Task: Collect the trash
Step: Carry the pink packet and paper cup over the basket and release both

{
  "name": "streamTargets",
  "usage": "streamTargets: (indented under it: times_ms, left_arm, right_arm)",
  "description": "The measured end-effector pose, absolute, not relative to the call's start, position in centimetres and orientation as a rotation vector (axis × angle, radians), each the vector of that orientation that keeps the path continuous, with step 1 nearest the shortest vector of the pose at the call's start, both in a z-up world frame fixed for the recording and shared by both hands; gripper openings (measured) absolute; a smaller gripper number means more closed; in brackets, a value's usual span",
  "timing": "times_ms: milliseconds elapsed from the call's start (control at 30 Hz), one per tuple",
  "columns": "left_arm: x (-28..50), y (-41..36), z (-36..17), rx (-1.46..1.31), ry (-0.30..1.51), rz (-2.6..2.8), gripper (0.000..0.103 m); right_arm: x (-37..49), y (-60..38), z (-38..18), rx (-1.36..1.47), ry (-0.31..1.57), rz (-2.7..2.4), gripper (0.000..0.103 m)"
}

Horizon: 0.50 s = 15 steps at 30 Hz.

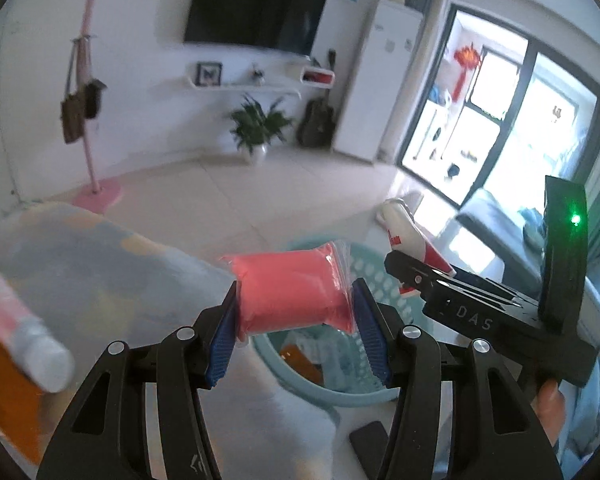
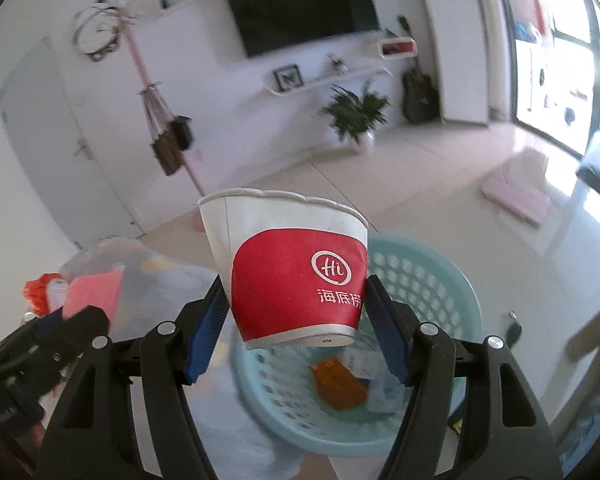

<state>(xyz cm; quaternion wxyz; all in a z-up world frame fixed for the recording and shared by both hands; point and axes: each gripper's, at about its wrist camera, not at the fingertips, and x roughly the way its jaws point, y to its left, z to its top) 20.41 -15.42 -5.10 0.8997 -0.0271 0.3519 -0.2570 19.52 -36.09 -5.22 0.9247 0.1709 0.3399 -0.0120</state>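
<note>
Black fingers with blue pads (image 1: 220,344) fill the bottom of the left wrist view, where the left gripper (image 1: 296,300) pinches a pink plastic-wrapped packet (image 1: 288,290) by its two ends. Beneath and beyond it sits a light blue perforated basket (image 2: 432,280) on the floor, holding an orange wrapper (image 2: 338,386) and some pale scraps. Above the basket the right gripper (image 2: 296,308) clamps a red and white paper cup (image 2: 296,276), upright and slightly squashed at the rim. A blurred, pale patterned surface (image 1: 80,264) lies to the left of the basket. Against the far wall stand a television (image 1: 256,12), a pink coat stand (image 1: 88,80), a potted plant (image 1: 258,124) and a guitar (image 1: 316,122).
</note>
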Motion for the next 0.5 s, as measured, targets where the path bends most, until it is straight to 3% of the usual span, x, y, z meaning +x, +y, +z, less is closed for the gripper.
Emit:
streamTargets:
  times_ms: [300,433,500]
  left_arm:
    - [23.0,-17.9,-9.8,-0.015,0.870,-0.580,0.055]
    - [23.1,-17.9,-10.6,-0.028,0.902,-0.581,0.069]
    - [23.1,-17.9,-10.6,-0.035,0.910,-0.586,0.070]
  right_arm:
    - [21.1,-39.3,-9.6,0.418,0.801,-0.081,0.066]
    - [21.4,-40.2,-11.0,0.452,0.842,-0.082,0.066]
    - [21.4,-40.5,-11.5,0.475,0.854,-0.075,0.067]
